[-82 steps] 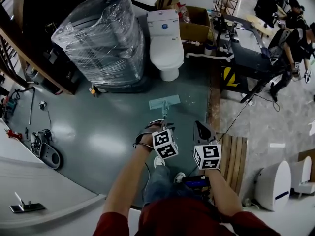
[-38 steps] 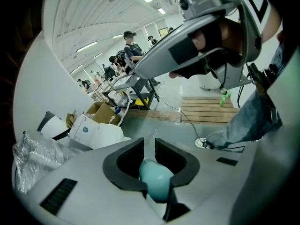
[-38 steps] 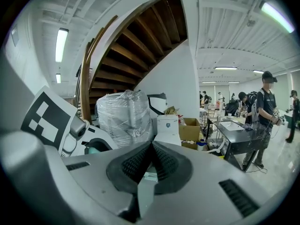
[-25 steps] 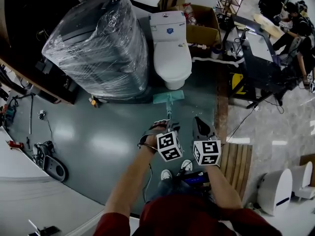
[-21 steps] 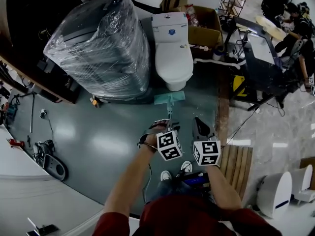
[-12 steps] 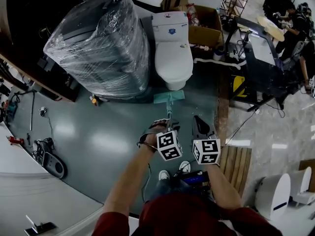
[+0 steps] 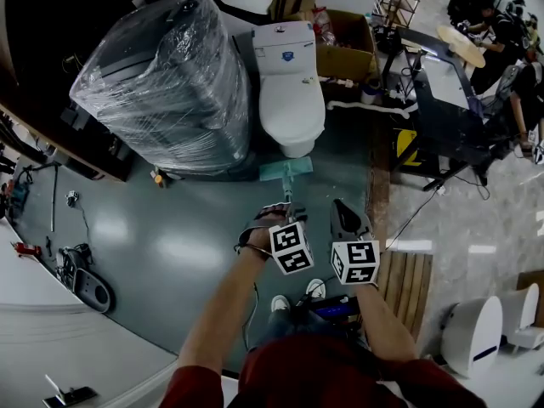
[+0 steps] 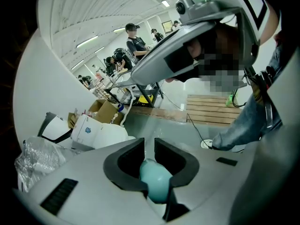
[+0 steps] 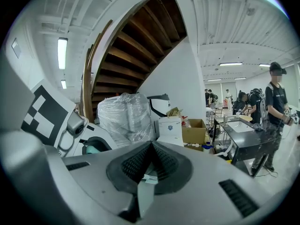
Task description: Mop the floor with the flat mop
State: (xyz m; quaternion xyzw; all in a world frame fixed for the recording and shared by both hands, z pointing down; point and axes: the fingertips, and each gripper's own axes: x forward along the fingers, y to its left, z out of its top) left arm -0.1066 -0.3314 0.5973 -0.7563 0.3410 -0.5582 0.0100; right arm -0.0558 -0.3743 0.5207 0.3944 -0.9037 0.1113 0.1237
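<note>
The flat mop's teal head (image 7: 286, 171) lies on the grey-green floor (image 7: 170, 228), just in front of the white toilet's base (image 7: 291, 145). Its thin pole (image 7: 287, 195) runs back to my left gripper (image 7: 287, 217), which is shut on the pole's teal handle end (image 8: 154, 182); the dark pads (image 8: 125, 161) close around it. My right gripper (image 7: 342, 213) hangs to the right of the pole, apart from it. Its ribbed pads (image 9: 136, 165) are pressed together with nothing between them. In the right gripper view, the teal handle (image 9: 93, 149) shows at the left.
A plastic-wrapped stack (image 7: 166, 83) stands left of the toilet (image 7: 291, 75), with cardboard boxes (image 7: 344, 45) behind. A black stand with a yellow mark (image 7: 410, 147) and cables lie to the right. A wooden slat board (image 7: 406, 283) is at my right. Tools (image 7: 81, 270) lie at the left. People work at the far right.
Since 3.3 s ago the mop head has slid forward, close to the toilet's base. Over the last second it has hardly shifted. Both grippers keep their hold and spacing.
</note>
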